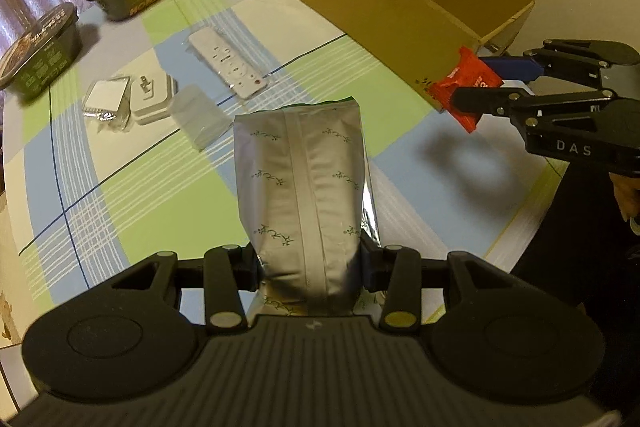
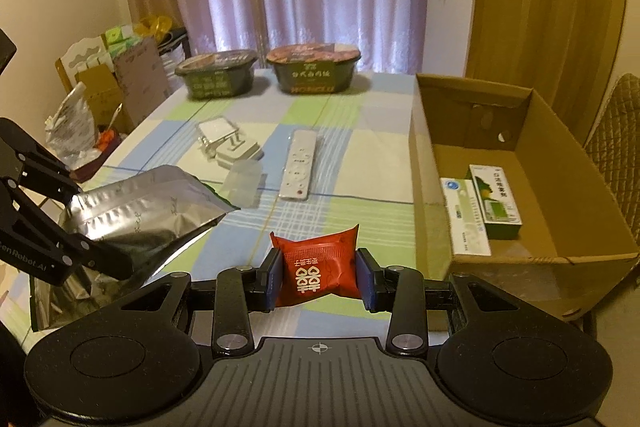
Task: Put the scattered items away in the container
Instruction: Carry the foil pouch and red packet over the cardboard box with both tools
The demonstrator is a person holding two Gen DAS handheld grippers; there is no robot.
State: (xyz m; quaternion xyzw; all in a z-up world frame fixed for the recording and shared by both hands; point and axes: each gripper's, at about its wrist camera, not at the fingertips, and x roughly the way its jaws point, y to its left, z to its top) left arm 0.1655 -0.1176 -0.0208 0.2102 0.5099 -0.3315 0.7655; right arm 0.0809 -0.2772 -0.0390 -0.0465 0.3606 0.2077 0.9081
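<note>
Left of the cardboard box (image 2: 520,259), the right gripper (image 2: 319,277) pinches a soft, light red snack packet (image 2: 316,267) mid-body, the left gripper (image 1: 308,267) clamping a crinkly silver foil pouch (image 1: 300,187) low down

silver pouch (image 1: 300,203) base: hidden by gripper | bowl (image 1: 38,51): edge-cropped

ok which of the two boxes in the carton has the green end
The right box, nearer the carton's right wall; the left box beside it is longer and pale.

black grippers (image 1: 476,83), blue pads (image 2: 274,279), silver screws, "das" lettering.
</note>
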